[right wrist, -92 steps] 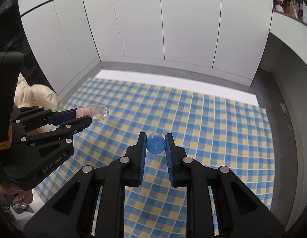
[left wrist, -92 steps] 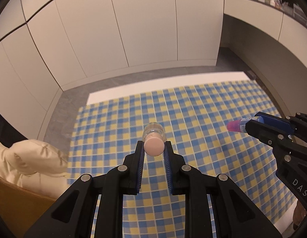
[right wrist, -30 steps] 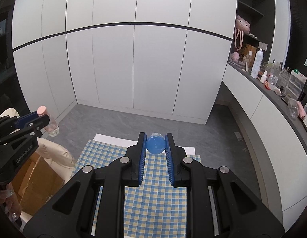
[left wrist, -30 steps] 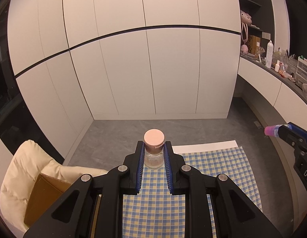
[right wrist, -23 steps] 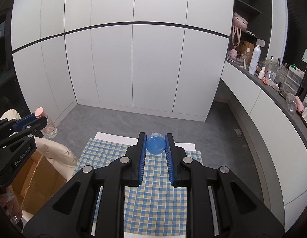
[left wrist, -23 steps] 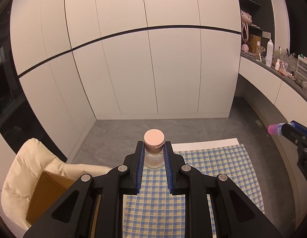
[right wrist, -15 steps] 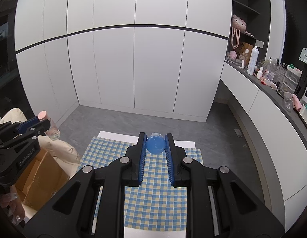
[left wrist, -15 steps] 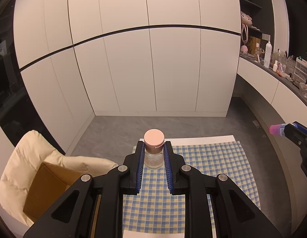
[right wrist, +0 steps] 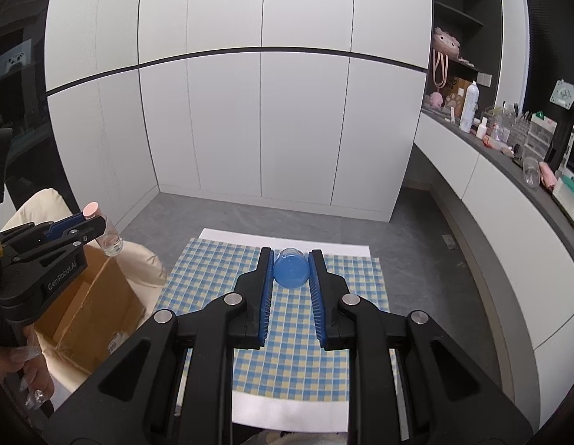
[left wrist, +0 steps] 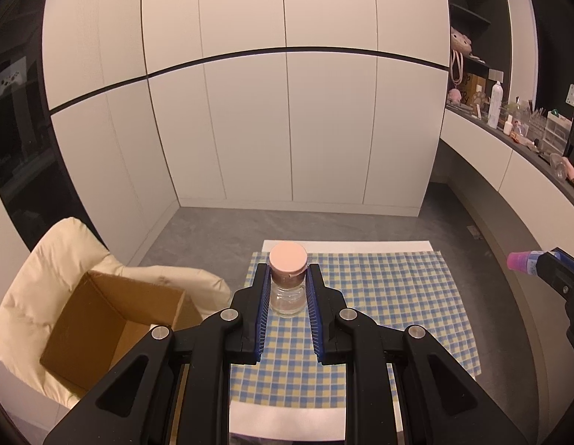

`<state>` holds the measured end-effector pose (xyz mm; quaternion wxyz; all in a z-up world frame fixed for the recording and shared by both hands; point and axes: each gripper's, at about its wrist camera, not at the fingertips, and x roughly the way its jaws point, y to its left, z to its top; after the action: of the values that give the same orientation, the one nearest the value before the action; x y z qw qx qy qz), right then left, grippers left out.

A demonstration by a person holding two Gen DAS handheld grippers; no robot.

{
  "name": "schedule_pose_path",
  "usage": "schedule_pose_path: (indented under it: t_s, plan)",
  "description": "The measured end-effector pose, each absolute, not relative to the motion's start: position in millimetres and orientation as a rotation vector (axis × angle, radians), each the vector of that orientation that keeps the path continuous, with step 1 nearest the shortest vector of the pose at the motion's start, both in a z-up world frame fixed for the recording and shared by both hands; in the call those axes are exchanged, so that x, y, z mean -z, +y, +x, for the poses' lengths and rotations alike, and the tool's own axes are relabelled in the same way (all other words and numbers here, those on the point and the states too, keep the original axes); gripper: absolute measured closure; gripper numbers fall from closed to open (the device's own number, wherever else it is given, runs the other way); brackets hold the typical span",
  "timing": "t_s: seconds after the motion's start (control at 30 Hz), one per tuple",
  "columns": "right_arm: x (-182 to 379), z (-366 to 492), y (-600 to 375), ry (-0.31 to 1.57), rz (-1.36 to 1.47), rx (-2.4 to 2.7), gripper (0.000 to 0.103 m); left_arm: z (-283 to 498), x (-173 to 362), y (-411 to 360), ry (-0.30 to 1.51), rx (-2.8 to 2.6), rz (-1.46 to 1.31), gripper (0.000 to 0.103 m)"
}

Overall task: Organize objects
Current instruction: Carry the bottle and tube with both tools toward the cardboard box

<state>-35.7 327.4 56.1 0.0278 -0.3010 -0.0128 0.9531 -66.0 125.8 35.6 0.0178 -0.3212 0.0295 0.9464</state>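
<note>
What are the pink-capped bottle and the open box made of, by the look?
Pink-capped bottle: clear body, glass or hard plastic, can't tell which; the checks show through it. Cap matte, probably plastic.
Open box: corrugated cardboard, looks like; plain brown, matte, folded flaps.

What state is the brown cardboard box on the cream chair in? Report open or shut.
Open. The brown cardboard box shows no lid or closed flaps on top, and the left wrist view looks straight down onto its bare inner walls and floor.
</note>
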Motion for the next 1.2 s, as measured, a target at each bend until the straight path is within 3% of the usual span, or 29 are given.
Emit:
schedule_pose_path:
  t_s: [0.57, 1.2]
  plan:
    - [-13, 51, 327, 0.048, -1.033, -2.904, 0.083, 27, 4, 99, 0.03, -2.928, -1.054, 0.084]
    - [42, 116, 313, 0.021, -1.201, -2.871, 0.083, 76, 44, 76, -0.01, -2.892, -1.175, 0.084]
